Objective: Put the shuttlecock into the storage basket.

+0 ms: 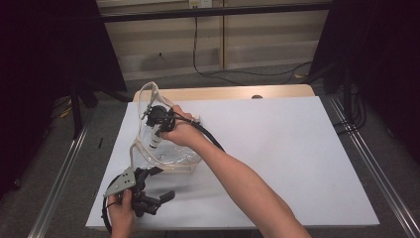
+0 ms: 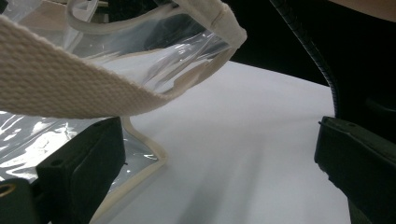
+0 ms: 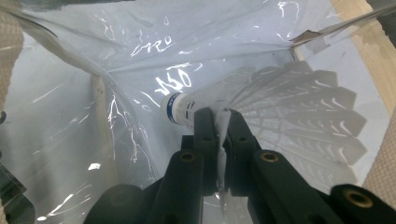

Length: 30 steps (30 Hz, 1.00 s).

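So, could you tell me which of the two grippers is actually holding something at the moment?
The right gripper, reaching into the clear bag: its jaws are pinched on a white shuttlecock. The left gripper, low beside the bag, has open jaws with nothing clamped.

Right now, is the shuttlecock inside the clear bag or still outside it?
Inside. The right gripper pinches the shuttlecock by its feathers, with the clear bag walls all around it; the high view shows that gripper reaching down through the bag's mouth.

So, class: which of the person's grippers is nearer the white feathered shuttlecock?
Right. The right gripper is clamped on the white feathered shuttlecock inside the clear plastic bag; the left gripper sits outside, by the bag's near edge.
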Available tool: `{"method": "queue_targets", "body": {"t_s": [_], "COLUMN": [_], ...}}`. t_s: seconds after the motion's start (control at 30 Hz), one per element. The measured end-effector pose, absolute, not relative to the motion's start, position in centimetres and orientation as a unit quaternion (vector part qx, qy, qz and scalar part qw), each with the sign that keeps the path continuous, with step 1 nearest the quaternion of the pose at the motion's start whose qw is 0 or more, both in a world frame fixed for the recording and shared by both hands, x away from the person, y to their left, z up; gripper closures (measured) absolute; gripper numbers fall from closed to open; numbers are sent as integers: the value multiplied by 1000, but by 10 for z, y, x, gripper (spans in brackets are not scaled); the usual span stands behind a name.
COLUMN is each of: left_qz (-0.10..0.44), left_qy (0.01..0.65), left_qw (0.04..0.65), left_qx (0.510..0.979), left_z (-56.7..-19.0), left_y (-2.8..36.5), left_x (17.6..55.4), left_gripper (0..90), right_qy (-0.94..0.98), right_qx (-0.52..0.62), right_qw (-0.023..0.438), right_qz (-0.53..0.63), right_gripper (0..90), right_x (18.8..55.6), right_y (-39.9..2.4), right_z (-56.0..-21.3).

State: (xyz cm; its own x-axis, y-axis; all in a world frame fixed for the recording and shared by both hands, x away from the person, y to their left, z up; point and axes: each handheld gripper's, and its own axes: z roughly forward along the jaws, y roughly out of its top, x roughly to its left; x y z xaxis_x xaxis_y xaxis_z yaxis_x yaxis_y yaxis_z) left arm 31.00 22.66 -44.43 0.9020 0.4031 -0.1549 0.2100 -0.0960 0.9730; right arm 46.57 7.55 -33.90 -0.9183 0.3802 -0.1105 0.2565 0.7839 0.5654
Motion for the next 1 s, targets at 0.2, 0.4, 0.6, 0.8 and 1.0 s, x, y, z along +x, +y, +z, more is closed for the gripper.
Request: {"method": "queue_targets", "body": {"t_s": [0.2, 0.4, 0.6, 0.8, 1.0], "left_qz": [75, 75, 77, 76, 78], "left_qy": [208, 208, 208, 208, 208], "left_qw": [639, 639, 638, 639, 638], "left_qx": [737, 737, 738, 737, 738], "left_z": [-444, -444, -444, -444, -443], "left_y": [227, 227, 227, 227, 227], "left_x": [310, 310, 310, 310, 309], "left_gripper": [21, 21, 20, 20, 21], "right_qy": [939, 938, 935, 935, 934], "right_qx": [171, 177, 184, 188, 192], "right_qw": [99, 96, 101, 102, 107], "right_qz": [282, 282, 285, 283, 281], "right_gripper": [695, 643, 586, 550, 495], "right_x": [465, 466, 466, 466, 466], "right_y": [78, 77, 76, 75, 75], "right_z": [-342, -343, -341, -341, -341]}}
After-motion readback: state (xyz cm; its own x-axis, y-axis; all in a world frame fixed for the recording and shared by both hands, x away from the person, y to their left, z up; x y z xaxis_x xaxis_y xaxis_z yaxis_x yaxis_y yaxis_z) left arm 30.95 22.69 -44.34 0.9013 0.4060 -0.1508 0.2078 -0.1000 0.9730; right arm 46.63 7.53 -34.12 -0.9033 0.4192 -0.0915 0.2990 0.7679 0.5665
